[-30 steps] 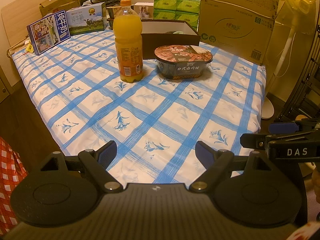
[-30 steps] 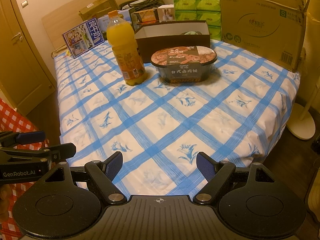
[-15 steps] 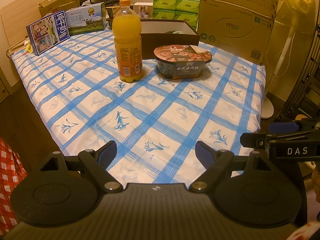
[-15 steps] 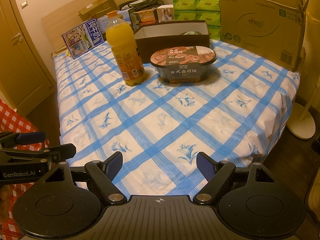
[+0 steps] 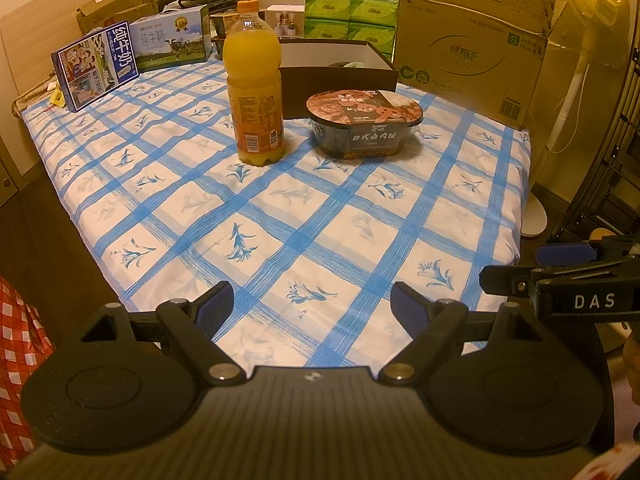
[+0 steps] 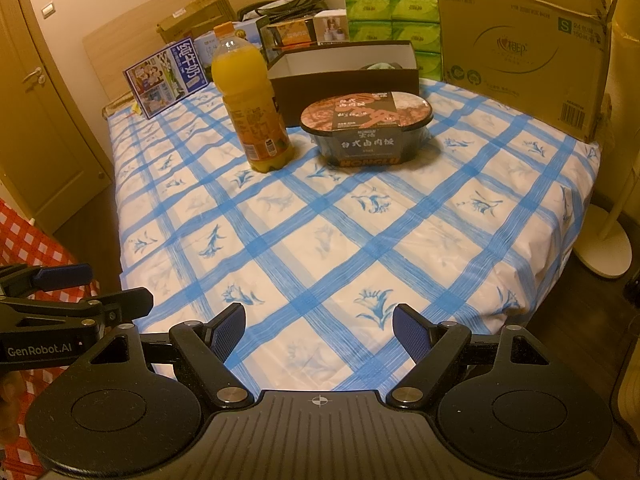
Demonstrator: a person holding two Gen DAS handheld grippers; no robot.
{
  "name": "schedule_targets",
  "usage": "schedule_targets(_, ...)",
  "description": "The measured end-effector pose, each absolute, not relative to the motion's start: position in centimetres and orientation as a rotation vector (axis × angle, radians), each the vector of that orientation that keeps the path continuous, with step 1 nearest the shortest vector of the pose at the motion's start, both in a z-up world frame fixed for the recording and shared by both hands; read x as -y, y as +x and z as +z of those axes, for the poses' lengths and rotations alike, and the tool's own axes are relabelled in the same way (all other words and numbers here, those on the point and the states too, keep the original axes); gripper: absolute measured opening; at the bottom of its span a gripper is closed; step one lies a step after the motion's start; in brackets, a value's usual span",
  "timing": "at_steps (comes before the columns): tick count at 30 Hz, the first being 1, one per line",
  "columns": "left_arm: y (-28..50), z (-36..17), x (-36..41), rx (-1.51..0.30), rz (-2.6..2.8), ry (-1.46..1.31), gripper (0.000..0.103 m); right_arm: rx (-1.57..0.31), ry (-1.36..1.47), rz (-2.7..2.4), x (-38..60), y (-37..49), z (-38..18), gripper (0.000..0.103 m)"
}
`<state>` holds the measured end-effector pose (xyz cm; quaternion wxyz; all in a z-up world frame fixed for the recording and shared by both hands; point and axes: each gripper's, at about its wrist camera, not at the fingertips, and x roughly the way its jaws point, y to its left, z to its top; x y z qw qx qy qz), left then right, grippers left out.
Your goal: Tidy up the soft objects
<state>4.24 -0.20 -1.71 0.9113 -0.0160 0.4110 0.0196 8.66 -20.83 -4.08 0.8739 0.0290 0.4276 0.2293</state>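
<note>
Two things stand mid-bed (image 5: 360, 240), well ahead of both empty, spread tools: a juice bottle (image 5: 254, 96) and a lidded meal bowl (image 5: 364, 122). The bottle looks heavy and slick; grip its labelled waist. Only the right view shows a door (image 6: 44, 120); left tool (image 5: 312, 310), right tool (image 6: 318, 322).

Dim warm yellow indoor light, soft shadows, sharp centre, strong fisheye bending, dark vignetted corners

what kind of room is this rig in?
Likely a bedroom doubling as storage: a bed with a blue-checked sheet against a wooden headboard, a door beside it, and cardboard boxes and tissue packs stacked at its far end.
</note>
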Motion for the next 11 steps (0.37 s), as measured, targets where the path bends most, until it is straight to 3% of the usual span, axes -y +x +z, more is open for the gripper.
schedule_targets(11,4.60,-1.35,0.93,-0.839,0.030,-0.030,0.084,-0.896,0.062,0.478,20.81,8.76,-4.08,0.080)
